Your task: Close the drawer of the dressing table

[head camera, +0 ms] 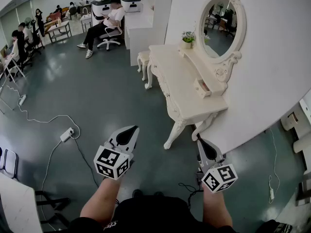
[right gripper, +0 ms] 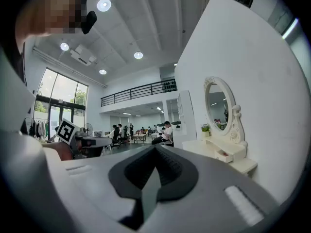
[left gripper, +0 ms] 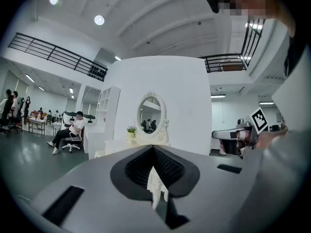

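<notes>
The white dressing table [head camera: 180, 81] stands against the white wall, with an oval mirror [head camera: 221, 23] on its raised shelf. A small drawer [head camera: 201, 88] in that shelf is pulled out; it also shows in the right gripper view, drawer [right gripper: 223, 154]. Both grippers hang well short of the table, over the grey floor. My left gripper [head camera: 130, 129] is shut and holds nothing. My right gripper [head camera: 200, 141] is near the table's front leg, jaws together and empty. In the left gripper view the left gripper [left gripper: 154, 147] points level toward the table [left gripper: 124, 143].
A white stool [head camera: 142, 57] stands at the table's far end and a potted plant [head camera: 187, 39] sits on the shelf. A power strip [head camera: 66, 134] with a cable lies on the floor to the left. A person on an office chair [head camera: 108, 25] sits farther back.
</notes>
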Motion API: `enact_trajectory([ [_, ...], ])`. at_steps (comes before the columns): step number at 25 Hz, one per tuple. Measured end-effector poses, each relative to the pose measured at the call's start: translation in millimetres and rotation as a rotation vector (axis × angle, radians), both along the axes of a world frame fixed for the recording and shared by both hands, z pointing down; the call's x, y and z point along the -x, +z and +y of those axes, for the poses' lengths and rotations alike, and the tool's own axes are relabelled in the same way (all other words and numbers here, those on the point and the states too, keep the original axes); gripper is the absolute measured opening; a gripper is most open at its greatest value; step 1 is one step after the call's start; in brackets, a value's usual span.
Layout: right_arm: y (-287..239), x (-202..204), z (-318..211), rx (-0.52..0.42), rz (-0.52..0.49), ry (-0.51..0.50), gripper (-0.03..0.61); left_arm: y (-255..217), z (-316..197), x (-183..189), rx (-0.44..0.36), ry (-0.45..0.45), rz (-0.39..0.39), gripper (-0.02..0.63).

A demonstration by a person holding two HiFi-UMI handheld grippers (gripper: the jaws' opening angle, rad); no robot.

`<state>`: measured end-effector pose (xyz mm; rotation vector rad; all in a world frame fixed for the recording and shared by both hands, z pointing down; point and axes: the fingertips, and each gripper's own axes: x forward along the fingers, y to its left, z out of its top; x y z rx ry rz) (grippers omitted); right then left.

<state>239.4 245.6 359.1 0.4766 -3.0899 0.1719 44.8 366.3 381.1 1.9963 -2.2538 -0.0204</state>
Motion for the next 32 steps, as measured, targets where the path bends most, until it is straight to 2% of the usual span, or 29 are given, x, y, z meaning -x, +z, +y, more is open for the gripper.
enact_trajectory([
  [10,6,-26,-25,0.008,-0.007,-0.026,0.006,-1,-32,-39,0.028,0.019,-0.029,0.005],
  [20,16,-40,-40,0.039,-0.024,-0.087,0.006,8,-35,-58,0.056,-0.03,-0.014,0.005],
  [25,23,-25,-44,0.065,-0.021,-0.122,0.008,15,-39,-44,0.057,-0.046,0.006,0.005],
  [32,20,21,-69,0.044,-0.004,-0.125,0.008,22,-68,4,0.03,-0.037,0.033,0.005],
])
